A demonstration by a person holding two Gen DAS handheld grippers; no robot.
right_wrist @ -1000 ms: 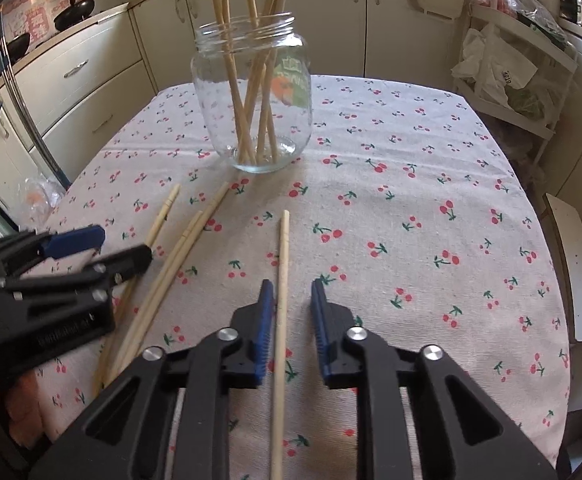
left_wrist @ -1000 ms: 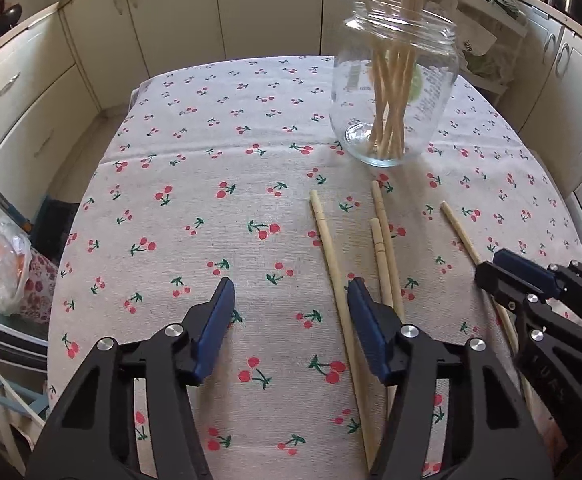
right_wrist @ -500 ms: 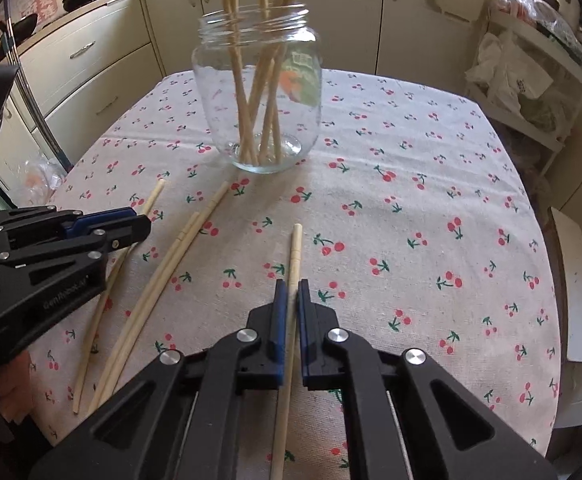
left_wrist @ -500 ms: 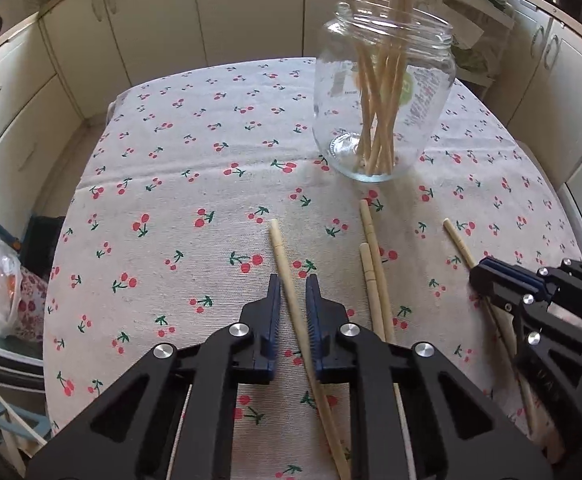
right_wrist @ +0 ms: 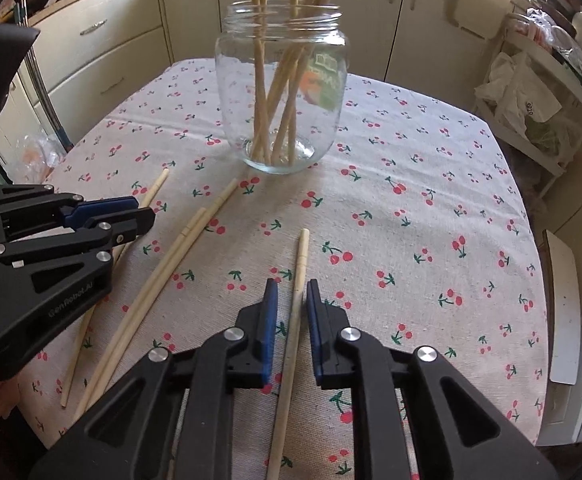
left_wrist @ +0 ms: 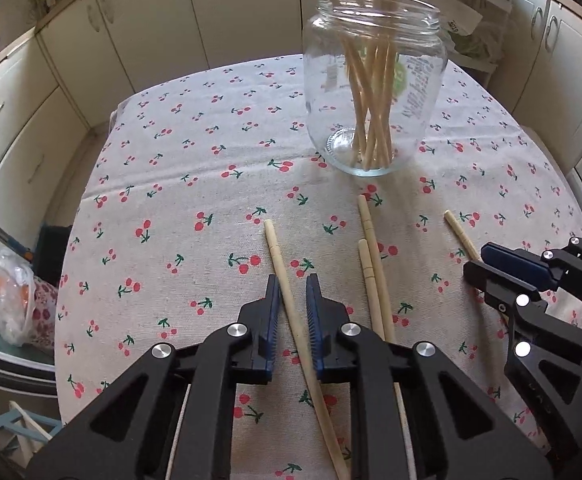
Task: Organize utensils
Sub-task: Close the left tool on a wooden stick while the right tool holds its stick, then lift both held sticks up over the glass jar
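Note:
A clear glass jar holding several wooden chopsticks stands on the cherry-print tablecloth; it also shows in the right wrist view. My left gripper is shut on a chopstick and holds it above the cloth. My right gripper is shut on another chopstick. Two loose chopsticks lie side by side on the cloth between the grippers, also visible in the right wrist view.
Kitchen cabinets surround the table. A plastic bag sits low at the left. A white rack with bags stands at the right. A white board lies beside the table's right edge.
My left gripper moved right over a chopstick and closed on it. My right gripper closed on its chopstick. Both have lifted and come closer to the jar.

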